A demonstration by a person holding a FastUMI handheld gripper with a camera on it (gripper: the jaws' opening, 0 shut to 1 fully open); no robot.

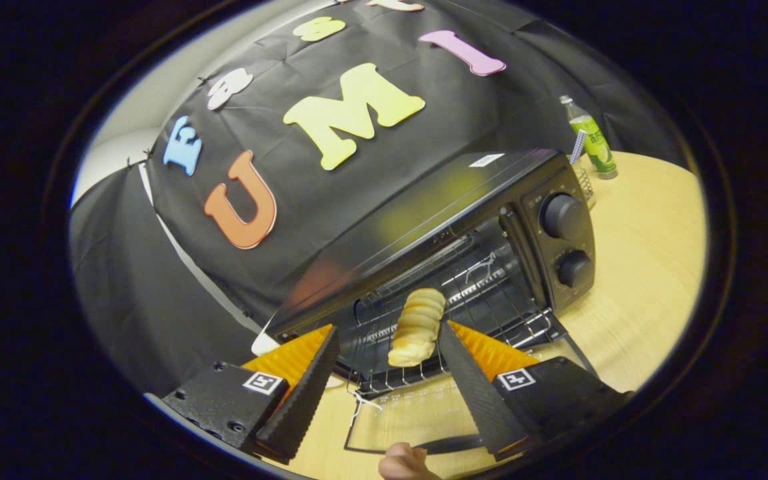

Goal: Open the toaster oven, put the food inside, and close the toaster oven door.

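Observation:
The black toaster oven [491,200] stands on a wooden table with its glass door [417,417] folded down flat toward me. A pale ridged bread roll [416,325] lies on the wire rack [491,300] at the oven's mouth. My gripper [389,328] is open, its two black fingers spread wide just above the door. The roll sits between the fingertips, close beside the right fingertip [451,340] and well apart from the left one. I cannot tell if the right finger touches it.
Two control knobs [565,220] are on the oven's right panel. A green bottle [594,143] and a small wire holder [583,177] stand behind the oven on the right. A person's fingertip [403,461] shows by the door handle. Bare wooden tabletop [651,267] lies to the right.

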